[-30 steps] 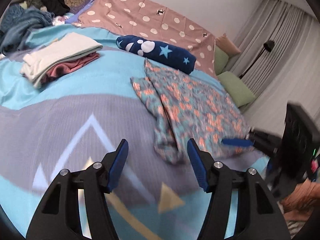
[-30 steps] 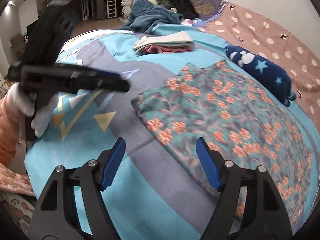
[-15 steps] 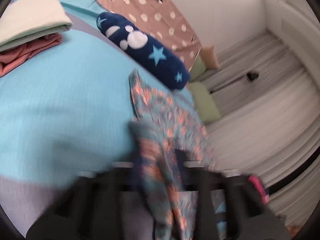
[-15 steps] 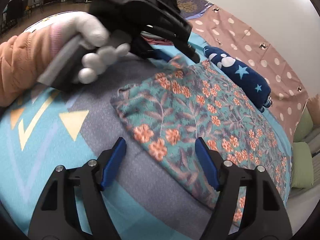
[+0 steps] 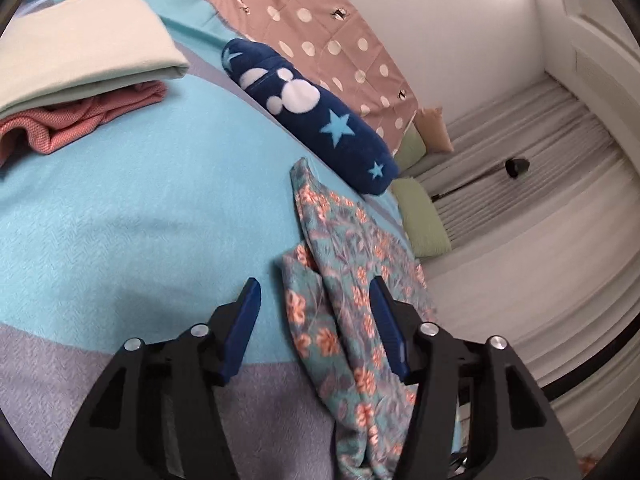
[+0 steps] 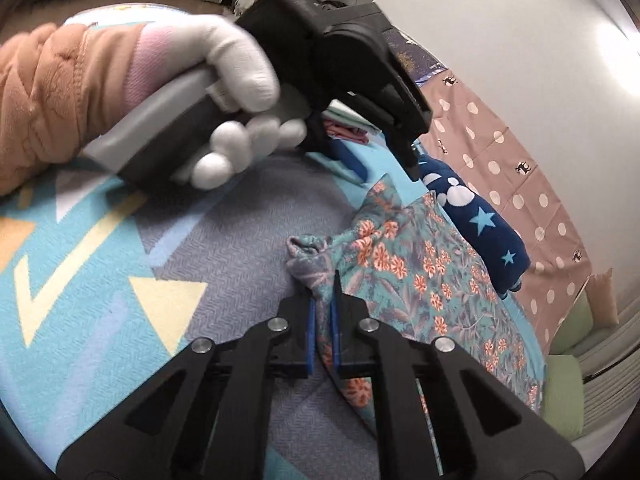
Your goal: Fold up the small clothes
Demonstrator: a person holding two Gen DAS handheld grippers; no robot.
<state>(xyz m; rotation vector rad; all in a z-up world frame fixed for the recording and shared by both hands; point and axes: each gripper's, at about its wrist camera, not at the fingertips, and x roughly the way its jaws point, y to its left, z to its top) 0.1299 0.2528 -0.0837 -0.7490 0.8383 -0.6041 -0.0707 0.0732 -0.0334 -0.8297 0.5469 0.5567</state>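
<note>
Left wrist view: the left gripper (image 5: 316,312) hovers low over a bed (image 5: 120,232) covered in a turquoise and grey blanket. Its blue-padded jaws stand about half apart and are opening. The near edge of a floral garment (image 5: 352,288), teal with orange flowers, lies between them, but the pads do not press on it. The garment lies along the right side of the bed, partly doubled over at its left edge. To do this step well, I judge the left gripper should take a corner or hem cleanly, one layer rather than a bunched wad, so the fold falls flat. Beyond lie a navy plush bundle (image 5: 316,116) with stars, close to the garment's far tip, a folded pale green cloth (image 5: 80,48) stacked on a pink one (image 5: 72,120), and a brown dotted quilt (image 5: 320,40). Green cushions (image 5: 424,220) and grey curtains sit past the bed's edge.

Right wrist view: the right gripper (image 6: 322,320) is clamped narrowly on a puckered corner of the floral garment (image 6: 420,276), pinching the cloth between its pads. The person's white-gloved left hand (image 6: 240,80), in an orange sleeve (image 6: 56,92), holds the other gripper's handle above and ahead, crowding the space over the garment. The navy bundle (image 6: 480,220) lies just beside the far hem and could catch the cloth if it is swung that way
</note>
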